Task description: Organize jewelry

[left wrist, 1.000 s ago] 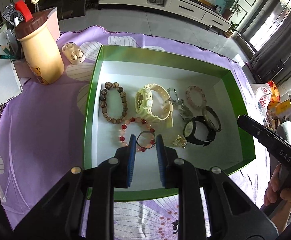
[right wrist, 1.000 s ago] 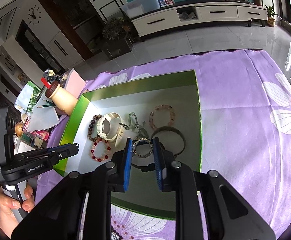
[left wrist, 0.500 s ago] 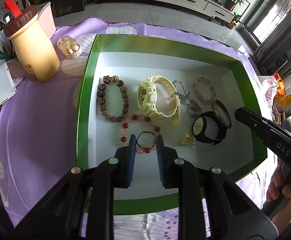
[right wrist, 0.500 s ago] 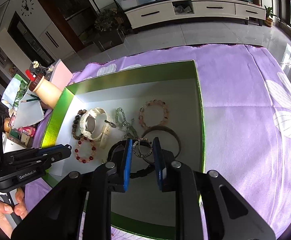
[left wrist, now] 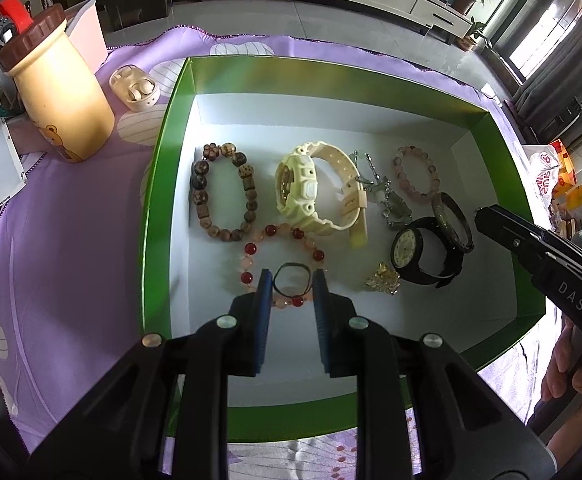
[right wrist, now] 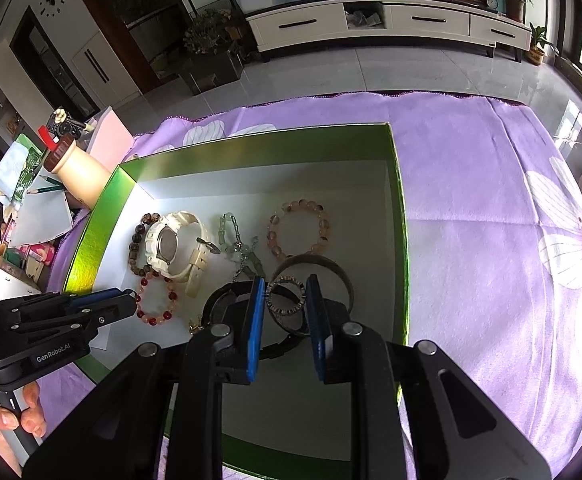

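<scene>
Left wrist view: a small dark ring [left wrist: 292, 279] is pinched between the blue pads of the left gripper [left wrist: 291, 280], hanging just over the red and pink bead bracelet [left wrist: 281, 264] inside the green box [left wrist: 163, 184]. In the right wrist view a beaded metal band [right wrist: 285, 295] is clamped by the right gripper [right wrist: 283, 294] above the dark bangle [right wrist: 315, 276] and the black watch [right wrist: 227, 304].

Judging from that, both pieces are being carried to a spot on the box floor. Each is best lowered onto bare white floor and only then let go, so nothing gets tangled with the bracelets underneath.

Room-wise, the far strip of the box floor behind the wooden bead bracelet [left wrist: 223, 192] and cream watch [left wrist: 311, 188] is open, and so is the near strip by the front wall. The right wall sits close to the right gripper, so sideways swings are probably best kept small. The purple-clothed surface [right wrist: 491, 220] outside is wide open.
</scene>
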The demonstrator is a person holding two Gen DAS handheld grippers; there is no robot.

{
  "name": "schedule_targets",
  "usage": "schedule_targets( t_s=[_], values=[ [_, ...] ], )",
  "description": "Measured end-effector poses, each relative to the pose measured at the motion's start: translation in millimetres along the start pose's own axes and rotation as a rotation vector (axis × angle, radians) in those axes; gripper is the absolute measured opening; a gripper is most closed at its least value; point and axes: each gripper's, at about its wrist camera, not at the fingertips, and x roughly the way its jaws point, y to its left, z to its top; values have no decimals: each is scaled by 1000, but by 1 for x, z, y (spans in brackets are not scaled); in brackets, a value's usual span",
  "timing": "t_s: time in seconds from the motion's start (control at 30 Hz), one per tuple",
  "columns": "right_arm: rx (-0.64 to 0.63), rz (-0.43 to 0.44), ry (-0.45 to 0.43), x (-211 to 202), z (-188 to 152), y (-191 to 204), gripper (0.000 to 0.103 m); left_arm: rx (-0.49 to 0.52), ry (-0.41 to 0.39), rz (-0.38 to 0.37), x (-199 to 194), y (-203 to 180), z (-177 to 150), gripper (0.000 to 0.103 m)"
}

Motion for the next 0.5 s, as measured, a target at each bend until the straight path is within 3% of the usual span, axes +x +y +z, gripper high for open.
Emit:
schedule_targets(
  t_s=[0.5],
  values=[
    [-45, -36, 14, -1, 3, 9, 21, 16, -3, 19, -2, -2, 1, 20]
  ],
)
